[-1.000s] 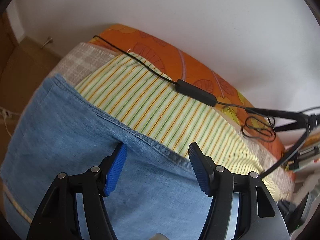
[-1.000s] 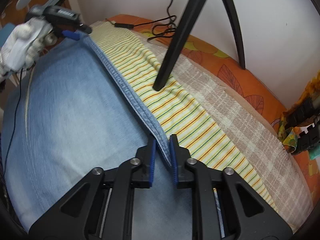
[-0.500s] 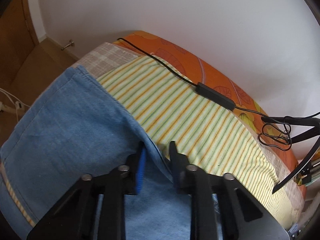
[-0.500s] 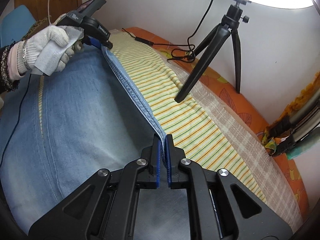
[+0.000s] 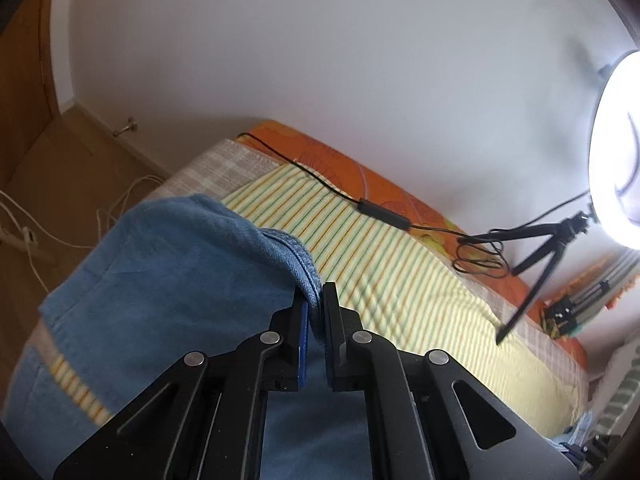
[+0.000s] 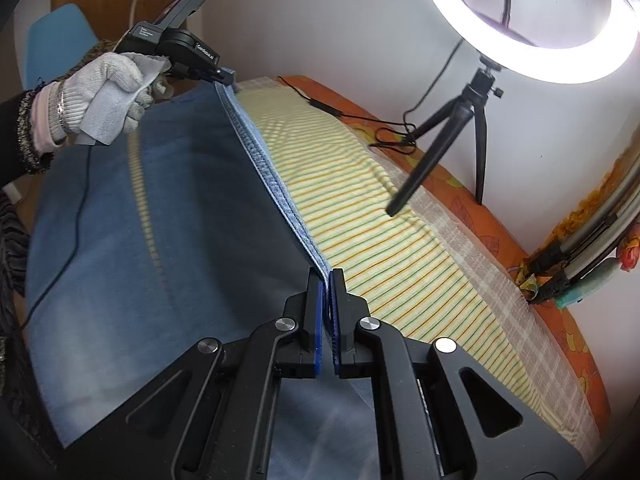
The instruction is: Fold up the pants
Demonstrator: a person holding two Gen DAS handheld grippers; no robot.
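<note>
- The pants [image 6: 192, 240], blue denim, lie spread over a striped yellow sheet [image 6: 384, 232] on the bed; their near part runs under both gripper bodies and out of the frame, so their full outline cannot be made out.
- A narrow strip of the striped sheet shows through the denim [image 6: 146, 216] in the right wrist view; whether it is a gap between the two legs or a fold is unclear.
- The ring light [image 6: 532, 20] is cut off by the top of the frame, and its glare washes out detail around it; one leg of its tripod [image 6: 436, 152] stands on the sheet.
- The hemmed edge of the pants [image 6: 276, 184] is lifted off the sheet and stretched taut in a line between the two grippers.
- The left gripper [image 5: 316, 312] has just closed, and its blue pads now pinch that hem, the denim bunching over the tips.
- A gloved hand [image 6: 108, 96] carries the left gripper in the right wrist view.
- The right gripper [image 6: 329, 296] is clamped on the hem's near end, only the cloth between its pads.
</note>
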